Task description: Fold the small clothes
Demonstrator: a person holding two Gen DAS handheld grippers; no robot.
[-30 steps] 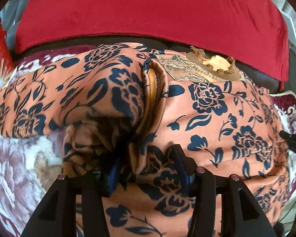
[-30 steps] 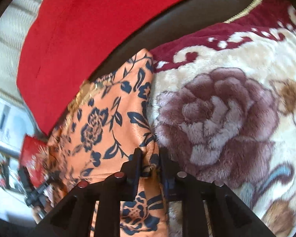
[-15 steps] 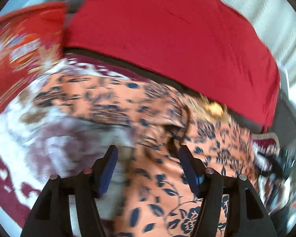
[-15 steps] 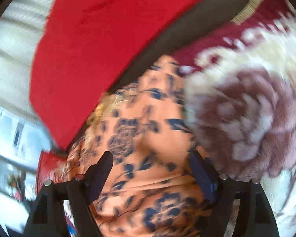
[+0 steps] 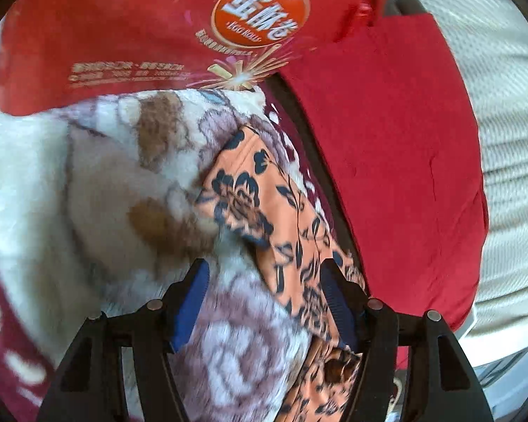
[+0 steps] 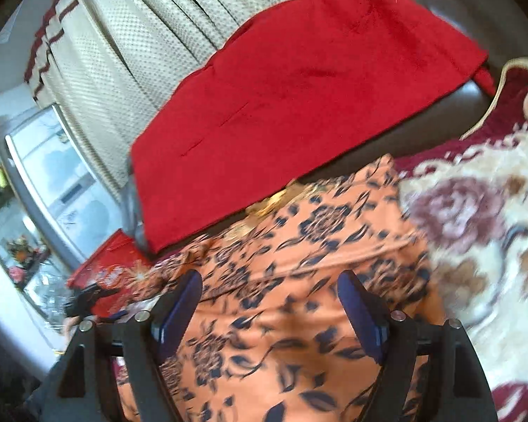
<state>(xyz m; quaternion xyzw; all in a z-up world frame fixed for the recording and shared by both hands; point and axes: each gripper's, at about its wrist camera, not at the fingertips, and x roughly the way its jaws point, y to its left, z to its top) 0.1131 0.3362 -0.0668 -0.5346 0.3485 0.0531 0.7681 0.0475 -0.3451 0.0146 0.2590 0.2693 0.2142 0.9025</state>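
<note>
Left tongs [image 5: 264, 302]: jaws stand wide apart, clamped on nothing; blue pads [image 5: 190, 307] bare.
Between left jaws: blanket [image 5: 98, 190] on the left side, a strip of the garment [image 5: 285, 246] on the right side, by the right-hand pad.
Garment, left view: orange cloth with dark blue flowers, lying on the blanket; it runs as a narrow band from under the tongs forward, ending at a corner ahead and slightly left of the jaws.
Blanket, left view: cream plush with mauve roses and brown patches, maroon border at the lower left; it fills the space left of the tongs and ahead.
Ahead right of left tongs: red cloth [image 5: 397, 161] draped over a dark sofa back, just beside the garment's far edge.
Far ahead of left tongs: red box [image 5: 130, 31] with an orange disc and printed characters, its near edge meeting the blanket.
Far right, left view: pale curtain [image 5: 507, 105].

Right tongs [image 6: 269, 309]: jaws spread wide, holding nothing; blue pads [image 6: 359, 320] bare.
Between right jaws: garment [image 6: 292, 302], spread broad and flat, reaching from under the tongs forward past both fingers.
Garment's far edge, right view: gold trim [image 6: 267, 207] straight ahead, next to the red cloth.
Right of right tongs: blanket [image 6: 482, 232], touching the garment's side edge.
Ahead of right tongs: red cloth [image 6: 299, 95] over the dark sofa back.
Left of right tongs: red box [image 6: 102, 274], partly behind the garment; blurred.
Far left, right view: curtain [image 6: 123, 49] and a window [image 6: 52, 179].
</note>
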